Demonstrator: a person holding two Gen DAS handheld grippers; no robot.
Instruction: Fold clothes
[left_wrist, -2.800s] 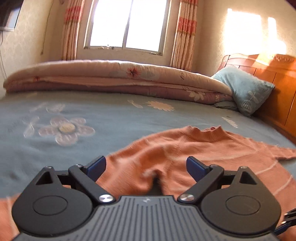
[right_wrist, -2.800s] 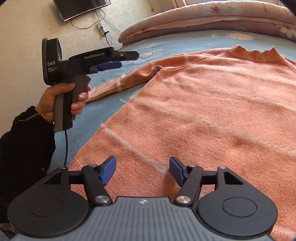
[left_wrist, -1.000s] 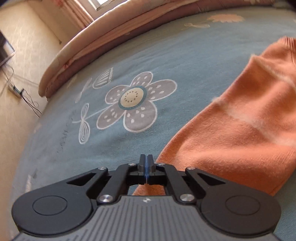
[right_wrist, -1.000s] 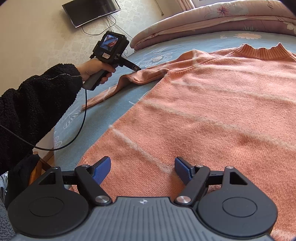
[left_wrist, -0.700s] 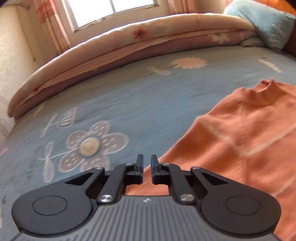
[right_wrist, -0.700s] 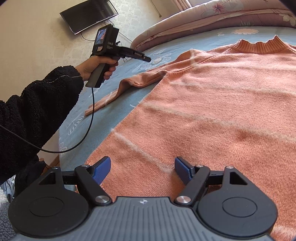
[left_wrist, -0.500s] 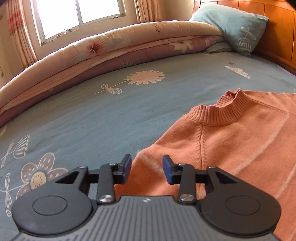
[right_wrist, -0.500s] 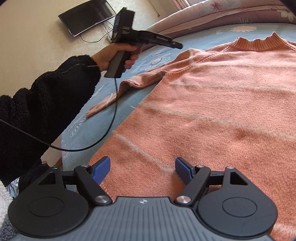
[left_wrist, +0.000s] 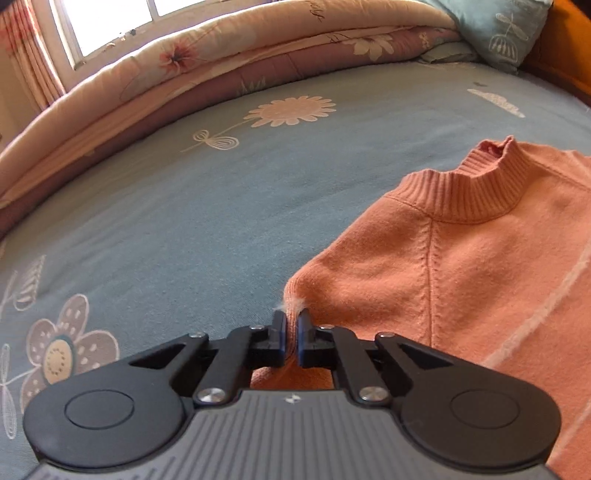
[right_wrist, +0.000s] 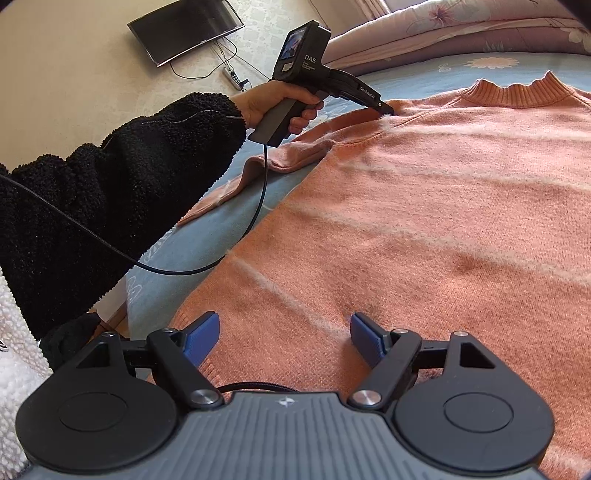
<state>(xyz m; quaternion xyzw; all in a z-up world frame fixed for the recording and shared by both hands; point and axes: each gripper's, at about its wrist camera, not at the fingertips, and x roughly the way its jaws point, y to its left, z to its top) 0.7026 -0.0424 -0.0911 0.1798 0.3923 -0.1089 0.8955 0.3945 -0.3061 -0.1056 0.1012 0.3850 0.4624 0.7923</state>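
Left gripper (left_wrist: 291, 334) pinching the orange sweater (left_wrist: 461, 266) at its shoulder fold, jaws having just closed on the knit; collar at 2 o'clock of them. Right gripper (right_wrist: 284, 338) spread wide over the hem, sweater body lying from 12 to 3 o'clock. Open blue bedsheet (left_wrist: 177, 206) from 9 to 12 o'clock of the left jaws, rolled quilt (left_wrist: 207, 70) bounding it. Sleeve (right_wrist: 255, 170) partly hidden behind the black sleeved arm (right_wrist: 110, 199); sweater's right side cut off
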